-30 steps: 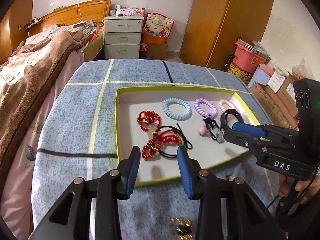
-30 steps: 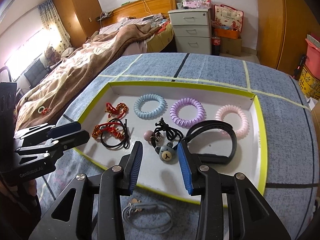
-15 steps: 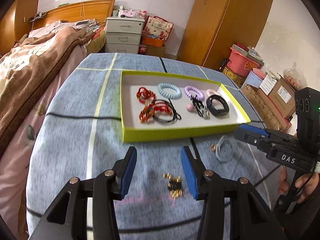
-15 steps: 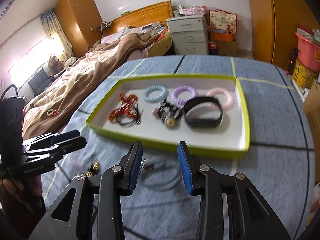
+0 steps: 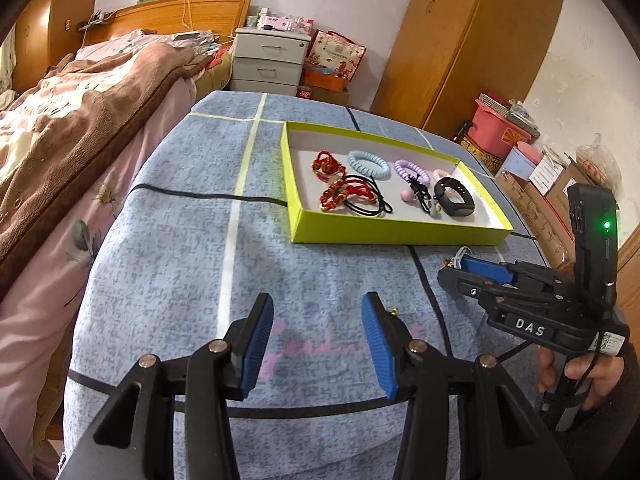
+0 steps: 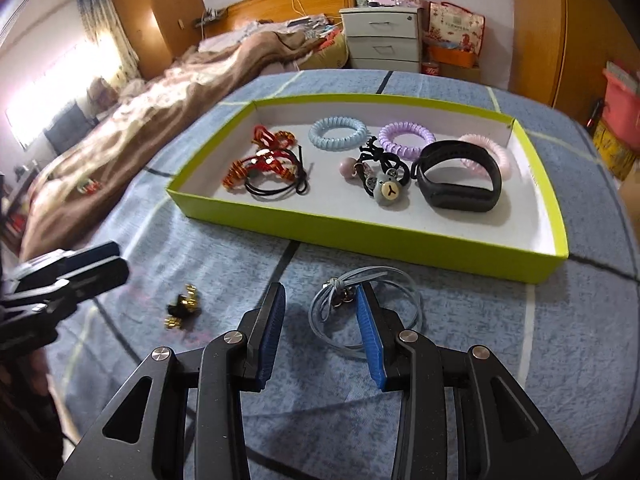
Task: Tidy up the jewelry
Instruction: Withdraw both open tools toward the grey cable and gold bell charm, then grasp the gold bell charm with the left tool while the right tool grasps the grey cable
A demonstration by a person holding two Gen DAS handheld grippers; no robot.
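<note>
A lime-green tray (image 6: 360,236) on the blue cloth holds a black wristband (image 6: 460,196), coil hair ties (image 6: 338,133), red and gold bracelets (image 6: 260,168) and a bear hair tie (image 6: 388,190). In front of it lies a grey-blue cord bracelet (image 6: 400,280). My right gripper (image 6: 320,296) is open over the cord's knotted end, and its right finger covers part of the loop. A small gold and black piece (image 6: 182,308) lies to the left. My left gripper (image 5: 318,308) is open over bare cloth, with a gold bit (image 5: 394,312) showing beside its right finger. The tray (image 5: 400,236) is further ahead.
A bed with a brown blanket (image 5: 80,140) runs along the table's left side. A white nightstand (image 5: 268,62) and a wooden wardrobe (image 5: 460,40) stand behind. Boxes and a pink tub (image 5: 500,132) are at the right. A hand (image 5: 584,372) holds the right gripper (image 5: 472,268).
Both grippers have drawn back from the tray to the cloth in front of it. The left jaws stand a little wider. The grey cord and gold piece have come into view.
</note>
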